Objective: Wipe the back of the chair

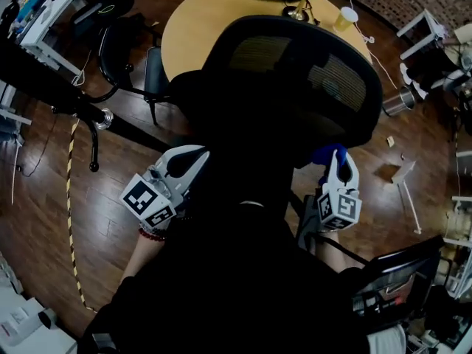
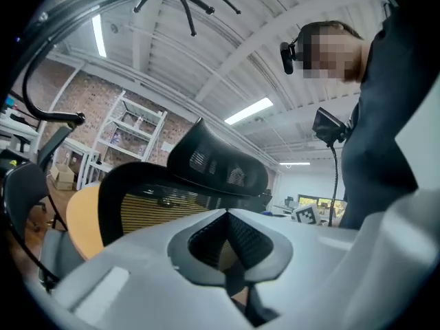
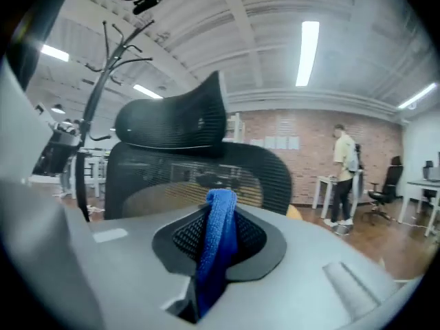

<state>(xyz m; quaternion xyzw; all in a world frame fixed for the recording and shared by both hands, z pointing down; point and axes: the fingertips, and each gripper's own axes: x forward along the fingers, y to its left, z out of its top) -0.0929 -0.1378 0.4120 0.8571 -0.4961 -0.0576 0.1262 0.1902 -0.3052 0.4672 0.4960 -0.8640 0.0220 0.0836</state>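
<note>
Chair back [image 3: 172, 177]: black mesh stretched in a stiff dark frame, standing just ahead of both grippers, with the headrest [image 3: 172, 119] above it. Its long axis runs upright; the rear face is turned toward the person, the front toward the round wooden table [image 1: 184, 28] beyond. The mesh will probably give under pressure while the frame resists, and a chair of this kind may swivel or roll when pushed, so light strokes seem wise, with any steadying hold taken on the frame edge, not the mesh. Right gripper [image 3: 220, 205]: jaws closed on a soft blue cloth [image 3: 216, 253], which pokes out past the tips, near the back but not evidently touching. Left gripper [image 2: 227, 215]: jaws drawn together with nothing between them, pointing level at the back's lower left
</note>
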